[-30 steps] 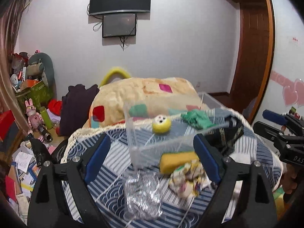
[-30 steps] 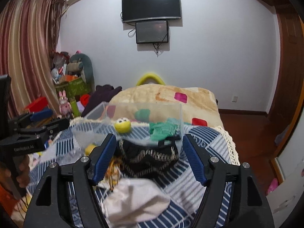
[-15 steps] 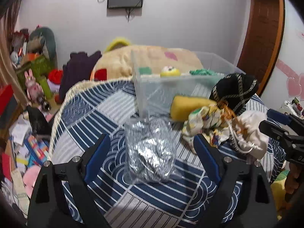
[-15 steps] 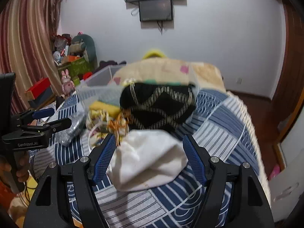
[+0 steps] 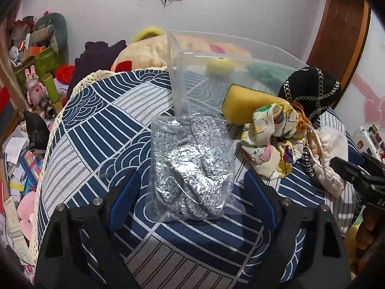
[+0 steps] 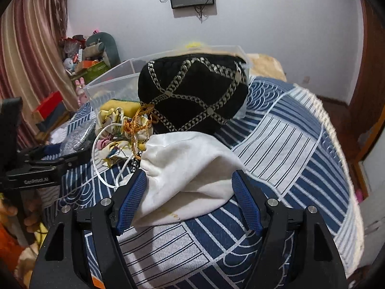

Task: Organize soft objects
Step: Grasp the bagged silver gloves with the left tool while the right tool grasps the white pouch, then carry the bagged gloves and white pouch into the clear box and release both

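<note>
A clear bag of silver knit gloves point(image 5: 192, 168) lies on the blue patterned cloth, between the open jaws of my left gripper point(image 5: 191, 202). A white drawstring pouch point(image 6: 185, 175) lies between the open jaws of my right gripper point(image 6: 189, 202). Behind it sit a black pouch with chain pattern point(image 6: 195, 94), a floral cloth point(image 5: 272, 142) and a yellow sponge point(image 5: 247, 103). A clear plastic bin point(image 5: 231, 57) holds a yellow ball point(image 5: 220, 66) and a green cloth point(image 5: 267, 74).
The blue patterned cloth point(image 5: 96, 132) covers a raised surface with a lace edge. A cream blanket point(image 5: 149, 53) lies behind the bin. Toys and boxes point(image 5: 36, 55) crowd the floor at left. A wooden door point(image 5: 336, 24) stands at right.
Both grippers have come down and forward toward the cloth. The glove bag now sits between my left jaws, the white pouch between my right jaws. Both stay open.
</note>
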Demonstrator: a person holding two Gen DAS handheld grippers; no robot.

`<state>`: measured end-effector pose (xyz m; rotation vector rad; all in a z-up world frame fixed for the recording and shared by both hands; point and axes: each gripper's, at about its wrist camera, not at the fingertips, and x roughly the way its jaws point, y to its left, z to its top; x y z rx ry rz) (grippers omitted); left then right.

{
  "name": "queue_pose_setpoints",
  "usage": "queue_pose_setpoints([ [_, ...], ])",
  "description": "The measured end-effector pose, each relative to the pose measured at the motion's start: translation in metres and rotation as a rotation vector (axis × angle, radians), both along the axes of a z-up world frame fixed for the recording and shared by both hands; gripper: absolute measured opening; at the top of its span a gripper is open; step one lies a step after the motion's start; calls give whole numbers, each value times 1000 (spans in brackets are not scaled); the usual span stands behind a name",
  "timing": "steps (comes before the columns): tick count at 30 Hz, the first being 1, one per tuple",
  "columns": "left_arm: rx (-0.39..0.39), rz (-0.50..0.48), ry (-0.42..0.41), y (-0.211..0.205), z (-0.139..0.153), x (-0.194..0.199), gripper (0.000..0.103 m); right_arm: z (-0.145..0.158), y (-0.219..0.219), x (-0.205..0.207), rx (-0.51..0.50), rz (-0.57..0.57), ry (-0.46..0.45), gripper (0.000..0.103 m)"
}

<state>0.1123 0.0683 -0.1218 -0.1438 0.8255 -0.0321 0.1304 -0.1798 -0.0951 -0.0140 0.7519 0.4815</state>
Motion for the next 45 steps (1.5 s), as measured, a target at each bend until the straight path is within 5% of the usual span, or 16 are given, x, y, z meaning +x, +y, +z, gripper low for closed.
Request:
queue_pose_setpoints([
  [4,6,-6,-12,1,1,0,68,-2,-6,-1,21,3,6,58],
  [6,22,-16,-20,-1,1,-3,61,-2,-5,-4,15,15,-2,40],
  [9,37,-27,-31,-7,2,-6,51,0,-5,-7,12,16,-16,26],
  [14,29,-29,-57,-8,8,-10,42,6,-3,-10,11,19,-42,15],
  [23,-17,12,-100,2,23,-22,39,27,-15,-22,49,1,-122,13],
  [31,57,21,-186,-7,48,-49,39,47,-24,-29,72,-24,-190,13],
  [45,55,42,-317,-10,97,-41,39,92,-19,-28,116,-35,-343,13],
])
